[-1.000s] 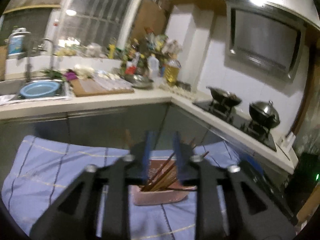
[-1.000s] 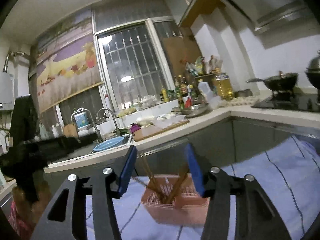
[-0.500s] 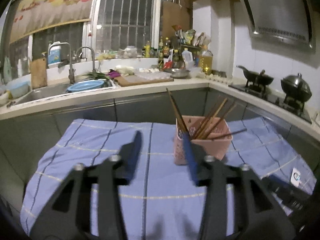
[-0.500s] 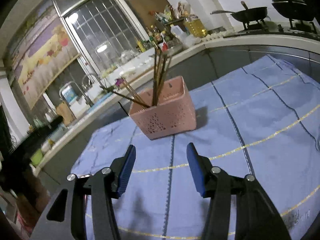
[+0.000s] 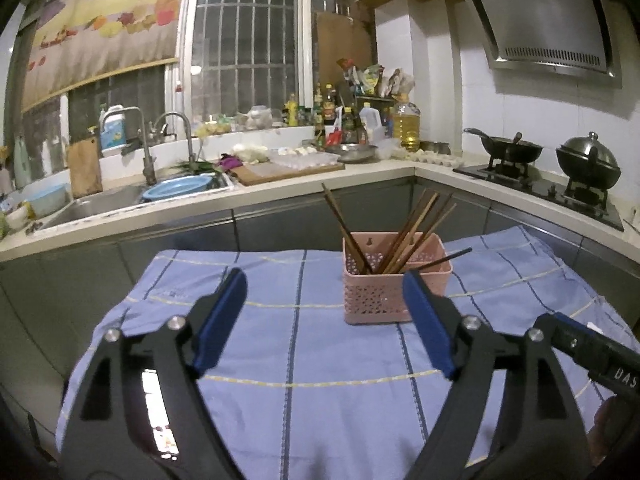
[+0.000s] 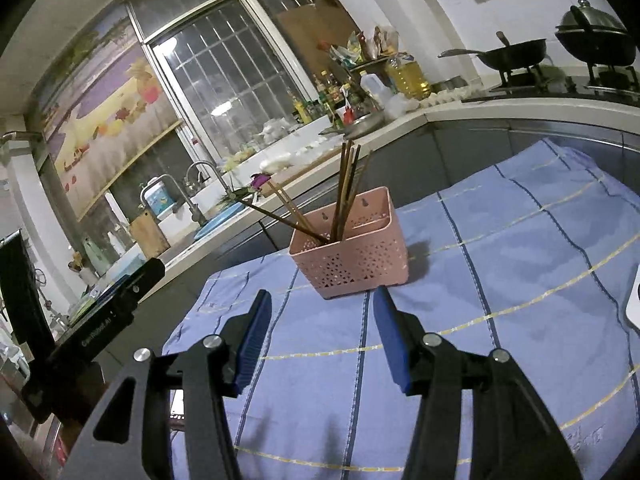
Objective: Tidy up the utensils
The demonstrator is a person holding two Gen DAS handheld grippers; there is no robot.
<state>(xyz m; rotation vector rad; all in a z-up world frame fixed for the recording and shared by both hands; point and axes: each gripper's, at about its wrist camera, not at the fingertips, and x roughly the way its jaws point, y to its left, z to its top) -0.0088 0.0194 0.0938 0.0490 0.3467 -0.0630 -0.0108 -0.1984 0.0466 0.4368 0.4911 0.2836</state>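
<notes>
Dim kitchen: barred window (image 5: 244,40), L-shaped counter (image 5: 360,172), white-tiled wall (image 5: 520,112).

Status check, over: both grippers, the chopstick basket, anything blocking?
Left gripper open, empty. Right gripper open, empty. Chopsticks standing in pink basket on blue cloth. Nothing blocking.

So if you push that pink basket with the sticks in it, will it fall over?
The perforated pink plastic basket probably slides on the blue cloth; it looks light. The long brown wooden chopsticks lean outward, so a high push might tip it.

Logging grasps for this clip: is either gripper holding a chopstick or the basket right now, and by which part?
Nothing is held. The left gripper and right gripper are both open and empty; the chopsticks stand in the pink basket.
</notes>
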